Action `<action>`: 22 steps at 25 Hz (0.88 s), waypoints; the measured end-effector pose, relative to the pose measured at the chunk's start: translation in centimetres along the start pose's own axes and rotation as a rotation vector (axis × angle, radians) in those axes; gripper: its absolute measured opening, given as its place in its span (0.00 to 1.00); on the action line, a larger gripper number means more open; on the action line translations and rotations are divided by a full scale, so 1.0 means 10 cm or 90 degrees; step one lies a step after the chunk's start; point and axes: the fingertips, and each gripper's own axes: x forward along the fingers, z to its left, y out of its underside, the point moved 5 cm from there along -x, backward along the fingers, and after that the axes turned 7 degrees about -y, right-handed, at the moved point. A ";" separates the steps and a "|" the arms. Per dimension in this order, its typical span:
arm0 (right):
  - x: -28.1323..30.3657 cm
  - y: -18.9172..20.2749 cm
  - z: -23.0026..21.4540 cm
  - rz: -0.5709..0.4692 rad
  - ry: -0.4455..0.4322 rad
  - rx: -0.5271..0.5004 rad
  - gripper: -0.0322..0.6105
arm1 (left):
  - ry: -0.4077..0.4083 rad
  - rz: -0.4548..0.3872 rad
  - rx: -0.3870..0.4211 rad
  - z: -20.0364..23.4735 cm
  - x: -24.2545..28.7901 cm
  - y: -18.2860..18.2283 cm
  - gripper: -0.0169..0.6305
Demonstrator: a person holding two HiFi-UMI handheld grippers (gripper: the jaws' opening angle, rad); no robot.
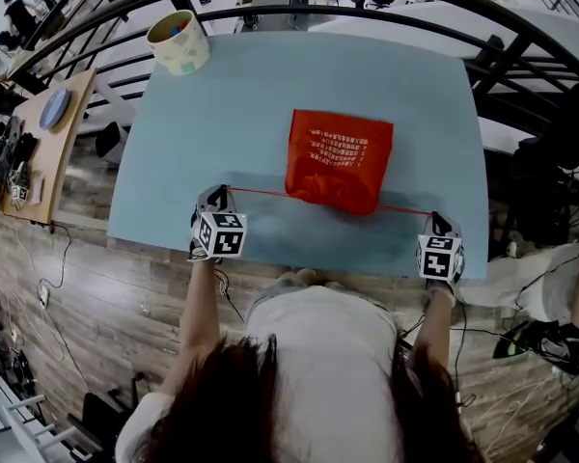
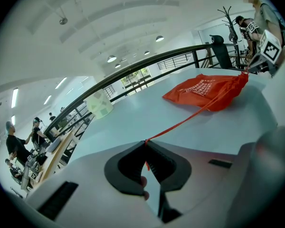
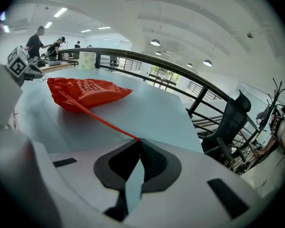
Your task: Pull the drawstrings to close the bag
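A red drawstring bag (image 1: 339,159) with white print lies on the light blue table (image 1: 212,114), its gathered mouth toward the front edge. From that mouth a red drawstring (image 1: 261,192) runs taut to the left and a second one (image 1: 405,209) to the right. My left gripper (image 1: 215,193) is shut on the left string near the table's front left. The right gripper (image 1: 434,216) is shut on the right string near the front right corner. In the left gripper view the string (image 2: 190,118) enters the closed jaws. The right gripper view shows its string (image 3: 97,118) pinched the same way.
A pale patterned cup (image 1: 179,41) stands at the table's far left corner. Black railings (image 1: 386,13) curve behind the table. A wooden side table (image 1: 48,143) with a blue plate is to the left. A black office chair (image 3: 232,122) stands beyond the right edge. People stand in the background.
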 end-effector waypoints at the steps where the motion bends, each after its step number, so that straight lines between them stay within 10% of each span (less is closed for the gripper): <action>1: 0.01 0.01 -0.01 0.000 0.001 0.000 0.09 | -0.001 -0.001 0.001 0.00 0.00 0.00 0.05; 22: 0.03 0.09 -0.23 -0.004 0.011 0.007 0.09 | -0.025 0.001 0.005 0.06 0.00 -0.03 0.05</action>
